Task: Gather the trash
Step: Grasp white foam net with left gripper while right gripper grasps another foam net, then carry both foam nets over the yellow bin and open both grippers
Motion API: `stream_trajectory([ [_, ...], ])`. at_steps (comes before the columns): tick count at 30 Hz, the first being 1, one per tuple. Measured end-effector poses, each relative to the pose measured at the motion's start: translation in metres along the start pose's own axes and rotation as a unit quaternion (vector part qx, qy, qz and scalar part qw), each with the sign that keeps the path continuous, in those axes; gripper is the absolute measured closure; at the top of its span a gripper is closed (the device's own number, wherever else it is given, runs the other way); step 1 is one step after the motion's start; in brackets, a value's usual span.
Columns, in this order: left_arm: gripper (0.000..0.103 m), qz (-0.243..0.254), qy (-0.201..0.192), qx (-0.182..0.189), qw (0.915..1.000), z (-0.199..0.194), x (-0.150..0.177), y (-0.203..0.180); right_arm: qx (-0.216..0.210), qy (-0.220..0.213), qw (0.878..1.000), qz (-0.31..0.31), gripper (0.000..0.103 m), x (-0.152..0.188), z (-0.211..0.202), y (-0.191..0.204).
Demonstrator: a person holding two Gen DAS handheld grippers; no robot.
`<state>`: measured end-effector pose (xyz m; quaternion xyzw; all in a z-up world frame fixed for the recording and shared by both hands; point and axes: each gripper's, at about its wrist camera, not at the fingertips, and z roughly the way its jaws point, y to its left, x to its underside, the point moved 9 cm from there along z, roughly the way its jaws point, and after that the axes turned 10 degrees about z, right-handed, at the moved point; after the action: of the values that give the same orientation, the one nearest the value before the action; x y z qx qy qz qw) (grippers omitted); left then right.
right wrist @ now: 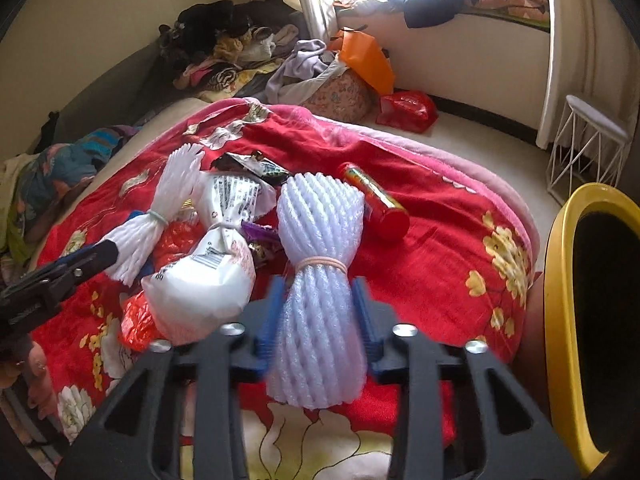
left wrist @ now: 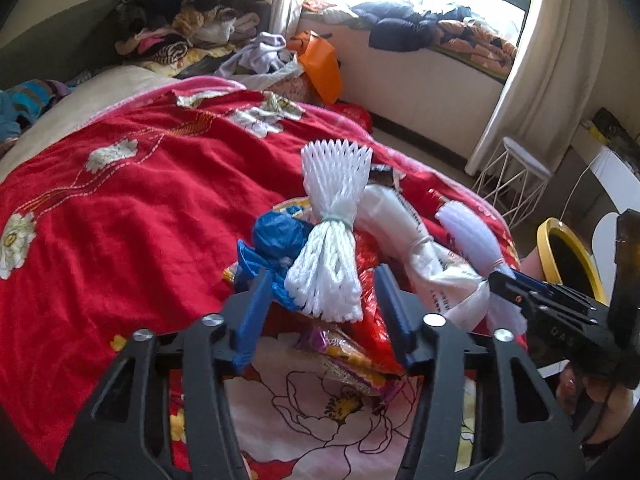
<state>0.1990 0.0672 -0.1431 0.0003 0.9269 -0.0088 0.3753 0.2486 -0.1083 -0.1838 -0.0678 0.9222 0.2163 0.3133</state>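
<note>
A heap of trash lies on a red blanket (left wrist: 120,208) spread over a bed; the heap is the landmark here.

At the heap's left side lies a white foam net (left wrist: 332,236), tied at its waist with a pale band. The left hand-held gripper (left wrist: 320,288) straddles the near half of this net: its blue fingers (left wrist: 256,312) stand partly apart on either side, and a gap shows between the pads and the foam, so it grips nothing. A blue bag (left wrist: 276,240) sits just left of the net, touching it.

At the heap's right side lies a second, bluish-white foam net (right wrist: 320,280), tied with a pink band. The right hand-held gripper (right wrist: 318,312) has its fingers narrowed against this net just below the band, pressing both flanks.

In the heap's middle lies a white printed bag (right wrist: 216,264), knotted at its waist, over red and purple wrappers (right wrist: 176,240). Beyond the heap's right side rests a red tube (right wrist: 376,200) on the blanket. A yellow bin (right wrist: 560,320) stands off the bed to the right of the heap.
</note>
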Motion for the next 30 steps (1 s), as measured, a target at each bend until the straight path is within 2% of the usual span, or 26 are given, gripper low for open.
stream_trajectory([
  [3, 0.083, 0.001, 0.006, -0.002, 1.0000, 0.003, 0.003, 0.000, -0.010, -0.002, 1.000, 0.001, 0.076, 0.001, -0.007, -0.001],
  [6, 0.089, -0.001, 0.003, 0.003, 1.0000, 0.002, 0.004, -0.001, -0.019, -0.009, 1.000, 0.006, 0.076, 0.000, -0.016, -0.002],
  [18, 0.092, -0.013, -0.062, 0.029, 0.9976, -0.040, -0.023, -0.007, -0.036, -0.054, 0.998, 0.022, 0.076, -0.018, -0.058, -0.009],
  [30, 0.092, 0.030, -0.092, 0.068, 0.9929, -0.069, -0.043, -0.057, -0.025, -0.101, 0.994, 0.038, 0.076, -0.034, -0.094, -0.029],
])
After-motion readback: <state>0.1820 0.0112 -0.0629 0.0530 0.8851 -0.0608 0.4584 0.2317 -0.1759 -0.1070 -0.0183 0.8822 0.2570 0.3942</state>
